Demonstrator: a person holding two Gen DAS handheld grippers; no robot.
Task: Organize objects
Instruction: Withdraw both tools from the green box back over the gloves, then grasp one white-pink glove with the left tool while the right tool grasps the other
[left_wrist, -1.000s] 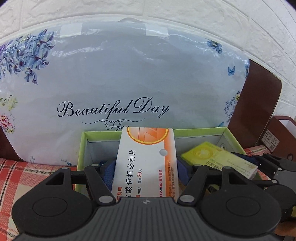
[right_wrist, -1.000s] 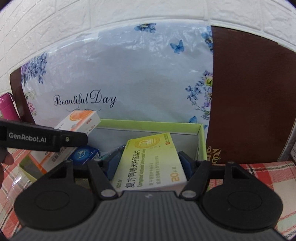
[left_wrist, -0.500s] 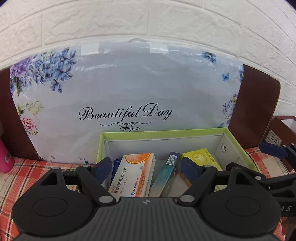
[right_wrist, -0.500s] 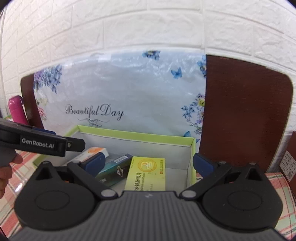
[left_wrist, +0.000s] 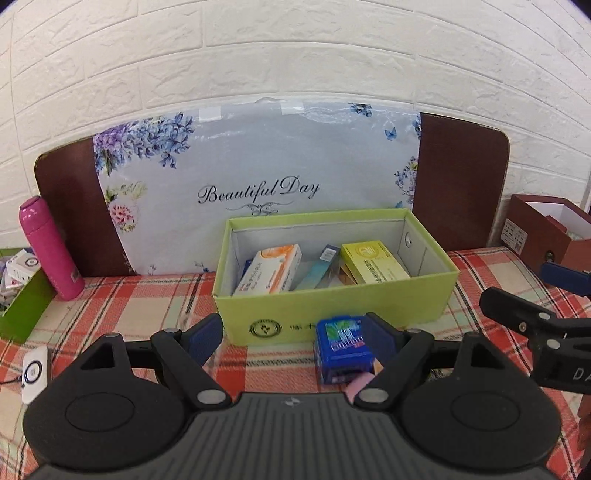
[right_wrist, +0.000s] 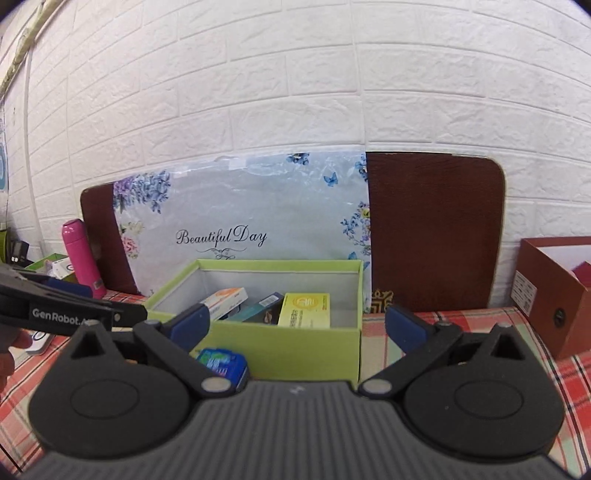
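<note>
A light green box (left_wrist: 332, 314) stands on the plaid cloth. An orange-and-white medicine box (left_wrist: 269, 273), a teal carton (left_wrist: 319, 269) and a yellow medicine box (left_wrist: 373, 262) lie inside it. My left gripper (left_wrist: 291, 332) hangs open and empty before the box's front wall. A blue packet (left_wrist: 341, 347) lies on the cloth by its right finger. My right gripper (right_wrist: 297, 325) is wide open, empty and also short of the green box (right_wrist: 295, 347). The blue packet (right_wrist: 221, 363) shows by its left finger. Each gripper sees the other: right gripper (left_wrist: 543, 291), left gripper (right_wrist: 107, 301).
A pink bottle (left_wrist: 50, 251) and a dark green tray (left_wrist: 22, 306) of small packs stand at the left. A white device (left_wrist: 33, 369) lies near them. A red-brown box (left_wrist: 546, 229) is at the right. A floral "Beautiful Day" bag (left_wrist: 258, 166) leans on the brick wall.
Both grippers opened, let go of their medicine boxes and drew back from the green box. The orange-and-white box and the yellow box now lie inside it.
</note>
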